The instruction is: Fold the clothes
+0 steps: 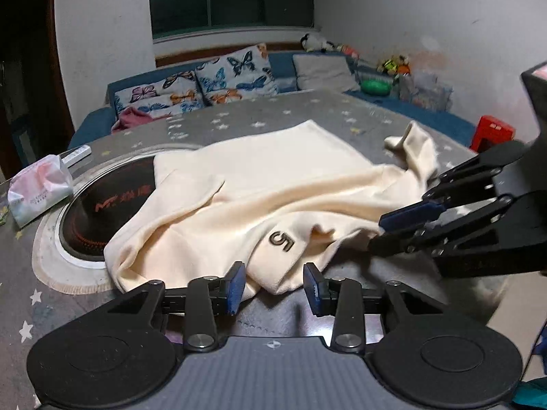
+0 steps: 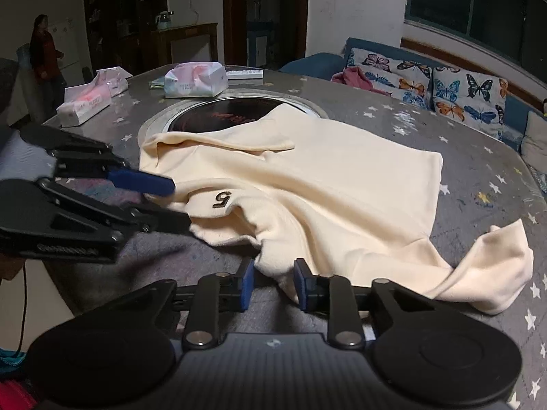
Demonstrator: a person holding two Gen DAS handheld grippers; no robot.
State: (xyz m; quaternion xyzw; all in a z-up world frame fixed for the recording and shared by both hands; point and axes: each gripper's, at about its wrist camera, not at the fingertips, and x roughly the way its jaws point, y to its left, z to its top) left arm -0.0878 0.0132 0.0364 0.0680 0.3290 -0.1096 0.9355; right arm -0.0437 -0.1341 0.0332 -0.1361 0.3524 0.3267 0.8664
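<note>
The left claw (image 1: 274, 285) is open, its pads on both sides of the near hem of the cream shirt (image 1: 266, 184), not closed on it. The right claw (image 2: 274, 285) is open the same way around another fold. The shirt lies crumpled on the table (image 1: 307, 109) ahead, partly over the round cooker (image 1: 102, 212). Beyond sit tissue packs (image 2: 195, 80).

Both wrist views look low and close across the cream garment (image 1: 273, 184), from opposite sides.

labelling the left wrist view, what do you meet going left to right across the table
tissue pack → round black cooktop → cream garment → right gripper → red box
</note>
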